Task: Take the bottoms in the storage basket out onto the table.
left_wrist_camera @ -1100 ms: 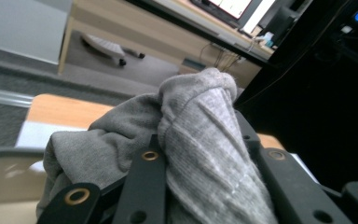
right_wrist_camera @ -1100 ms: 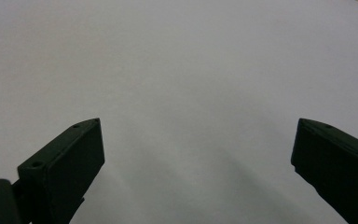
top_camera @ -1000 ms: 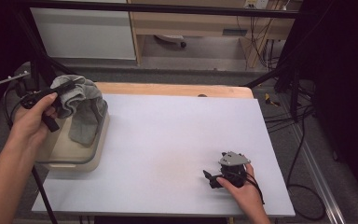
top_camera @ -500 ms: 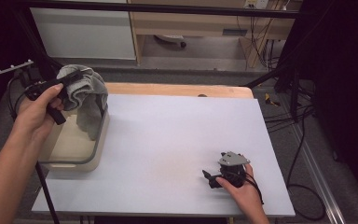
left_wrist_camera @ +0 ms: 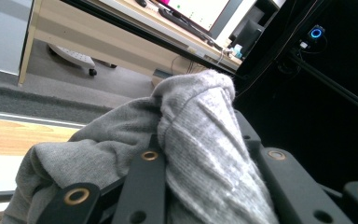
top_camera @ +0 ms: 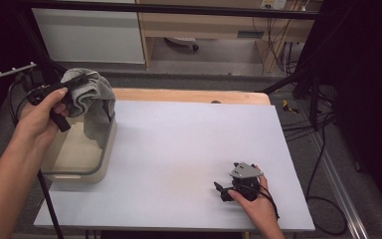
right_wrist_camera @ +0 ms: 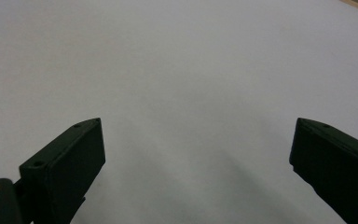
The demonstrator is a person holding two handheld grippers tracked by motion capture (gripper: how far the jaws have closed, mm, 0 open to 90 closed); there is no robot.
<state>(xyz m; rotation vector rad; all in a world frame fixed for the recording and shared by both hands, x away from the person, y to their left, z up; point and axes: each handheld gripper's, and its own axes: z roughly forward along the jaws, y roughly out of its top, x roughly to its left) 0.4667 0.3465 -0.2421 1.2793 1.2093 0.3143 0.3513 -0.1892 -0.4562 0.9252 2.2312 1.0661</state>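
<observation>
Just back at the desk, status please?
Left gripper shut on grey cloth, lifted over the bin. Right gripper open, resting on the table. Nothing in the way.

Hiding the left gripper's (top_camera: 72,92) pads inside the grey cloth (top_camera: 92,102). Covering the bin's (top_camera: 87,169) far corner. Cutting both forearms off at the bottom edge.

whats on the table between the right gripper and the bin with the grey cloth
Nothing: in the high view the stretch of white table between the right gripper and the bin is bare.

Lab: camera rig (top_camera: 15,71), cables (top_camera: 298,119), monitor (left_wrist_camera: 200,11)
</observation>
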